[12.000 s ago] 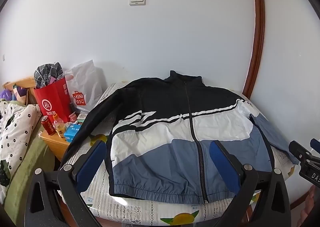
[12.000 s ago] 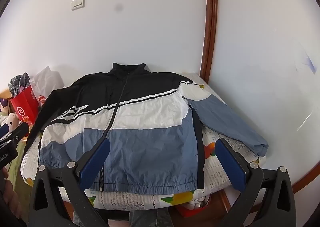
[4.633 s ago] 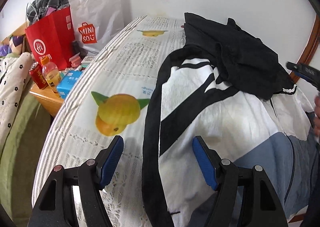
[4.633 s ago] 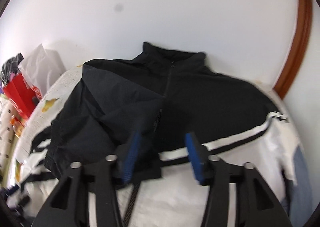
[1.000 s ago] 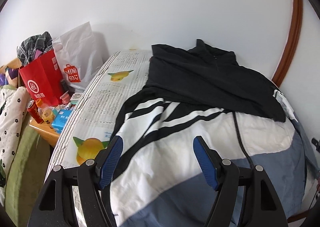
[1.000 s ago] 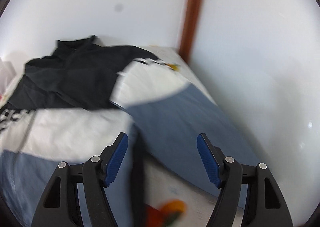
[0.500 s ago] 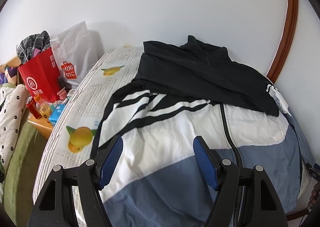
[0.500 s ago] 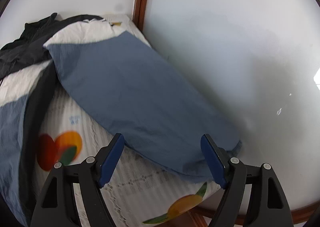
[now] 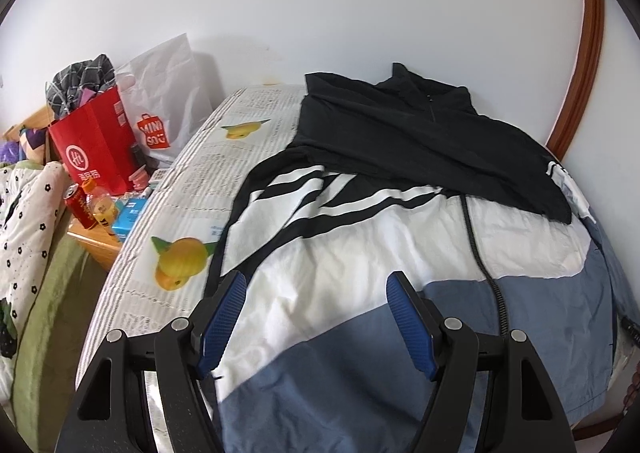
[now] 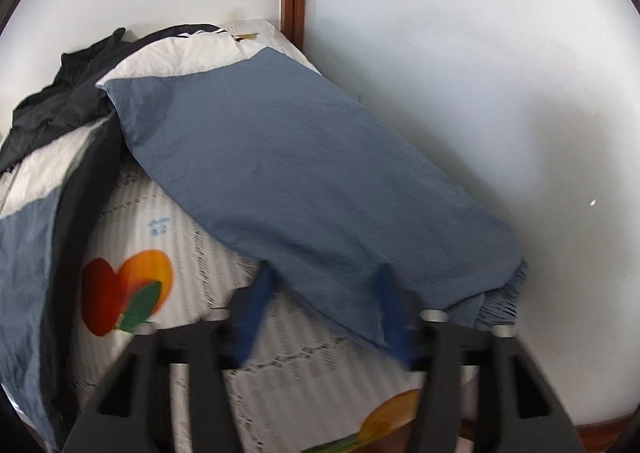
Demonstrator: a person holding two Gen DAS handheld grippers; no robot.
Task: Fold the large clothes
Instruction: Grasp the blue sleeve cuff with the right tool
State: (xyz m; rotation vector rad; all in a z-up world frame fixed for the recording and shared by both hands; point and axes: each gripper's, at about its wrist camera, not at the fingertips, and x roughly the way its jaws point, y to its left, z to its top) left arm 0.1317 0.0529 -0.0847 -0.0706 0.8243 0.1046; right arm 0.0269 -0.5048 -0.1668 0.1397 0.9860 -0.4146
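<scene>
1. The left gripper (image 9: 316,317) hovered with jaws apart and empty over the jacket (image 9: 400,253), which lay on the bed (image 9: 192,181) with its dark sleeve already folded across the chest.
2. The right gripper (image 10: 324,313) was closing its jaws around the blue sleeve (image 10: 304,157) near the cuff (image 10: 500,305); the pads did not yet visibly pinch it.
3. Judgement: take both fabric layers before lifting, then carry the sleeve flat across the body.

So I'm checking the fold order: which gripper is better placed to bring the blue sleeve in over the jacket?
Right. The right gripper is closing with the blue sleeve between its jaws near the cuff. The left gripper hangs open over the jacket body, holding nothing.
</scene>
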